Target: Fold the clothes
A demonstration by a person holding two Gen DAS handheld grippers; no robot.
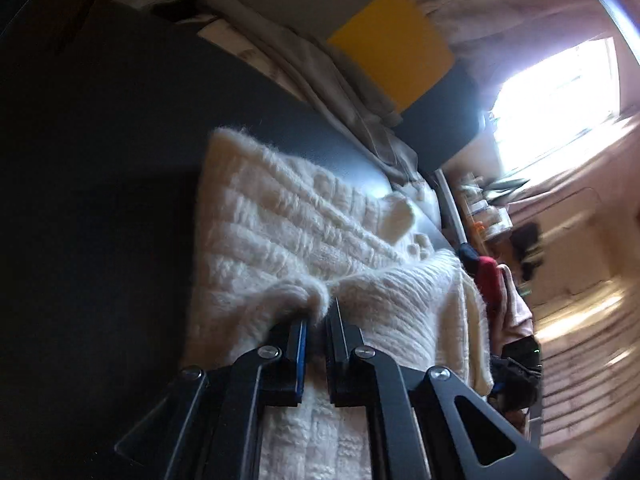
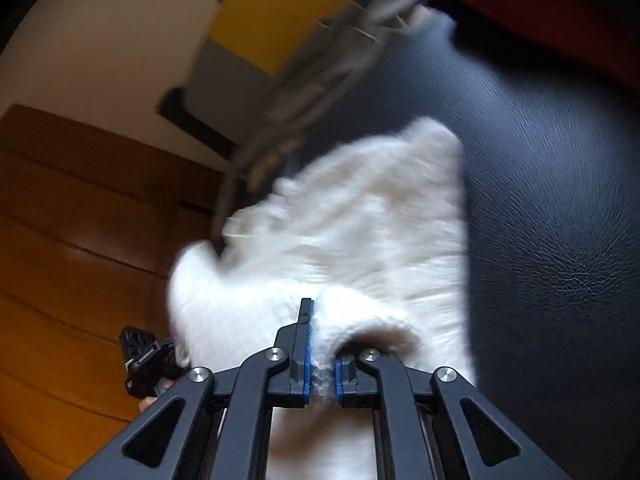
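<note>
You have the dark leather surface (image 1: 100, 200) under everything, and on it lies the white fluffy knit sweater (image 1: 288, 224), which is your landmark for what follows. In the left wrist view its long axis runs away from you, from the gripper up toward the far corner that sits near the grey cloth (image 1: 320, 80) and the yellow panel (image 1: 392, 56) beyond it. The knit's ribs cross that axis. One side edge lies straight along the bare leather; the other side drops off the surface edge toward the red garment (image 1: 490, 280).

Over the near part of the sweater a folded layer is lifted, and both of your tools are in it. Your left gripper (image 1: 318, 320) is pressed together on a bunched edge of the sweater, the fold rising just ahead of its fingertips. Your right gripper (image 2: 320, 344) is likewise clamped on the sweater (image 2: 360, 220), with fluff caught between its blue pads (image 2: 307, 368); that view is blurred, so the exact edge it holds is hard to read.

So neither hand has to reach: the sweater lies straight ahead of both, and I judge the coming move is to carry the pinched near edge along the long axis toward the far corner, keeping both hands level so the fold lands square. In the right wrist view your other tool (image 2: 148, 356) shows just beside the sweater's side.
</note>
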